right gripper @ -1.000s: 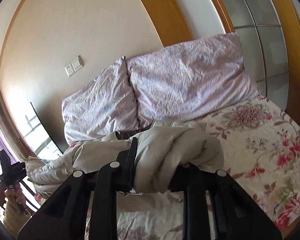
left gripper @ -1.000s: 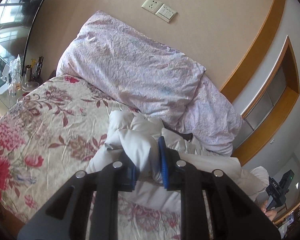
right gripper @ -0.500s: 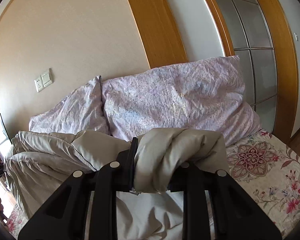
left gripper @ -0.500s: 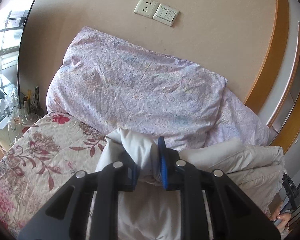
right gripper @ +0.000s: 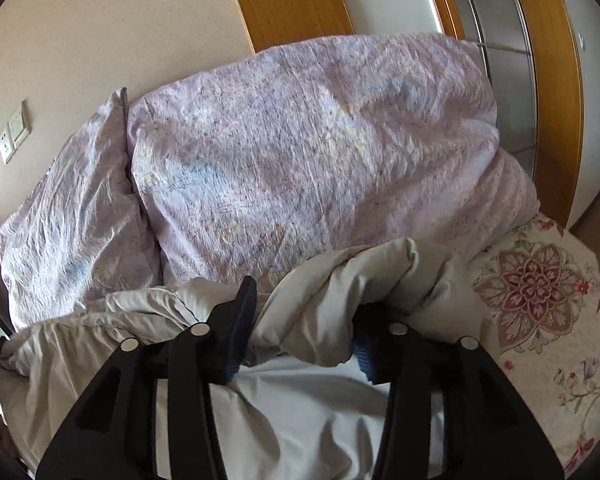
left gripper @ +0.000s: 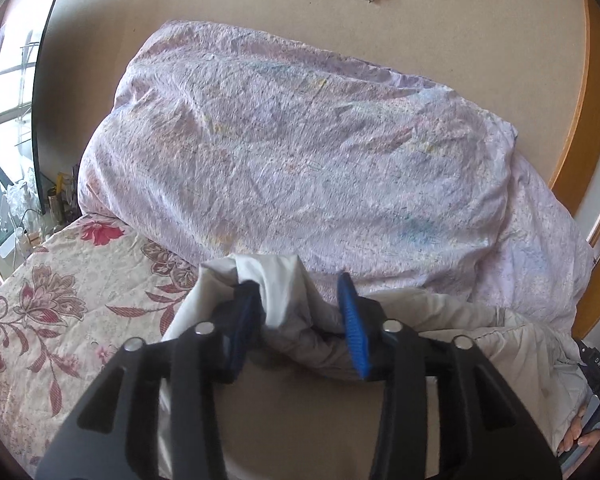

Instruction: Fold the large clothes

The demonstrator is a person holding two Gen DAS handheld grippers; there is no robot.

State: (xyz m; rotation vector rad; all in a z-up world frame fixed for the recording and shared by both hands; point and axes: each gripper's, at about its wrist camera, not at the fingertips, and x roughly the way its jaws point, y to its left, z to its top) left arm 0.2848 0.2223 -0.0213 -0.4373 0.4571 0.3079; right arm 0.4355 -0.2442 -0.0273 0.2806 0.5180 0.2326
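Floral bed, pillows far: padded coat bunched btwn left gripper & right gripper, both opening (right's far pad half hidden).

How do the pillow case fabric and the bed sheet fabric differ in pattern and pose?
The pillow has a faint, fine lilac print; the bed sheet has bold red flowers on cream. The pillow leans against the wall, whereas the bed sheet lies flat. Both look wrinkled.
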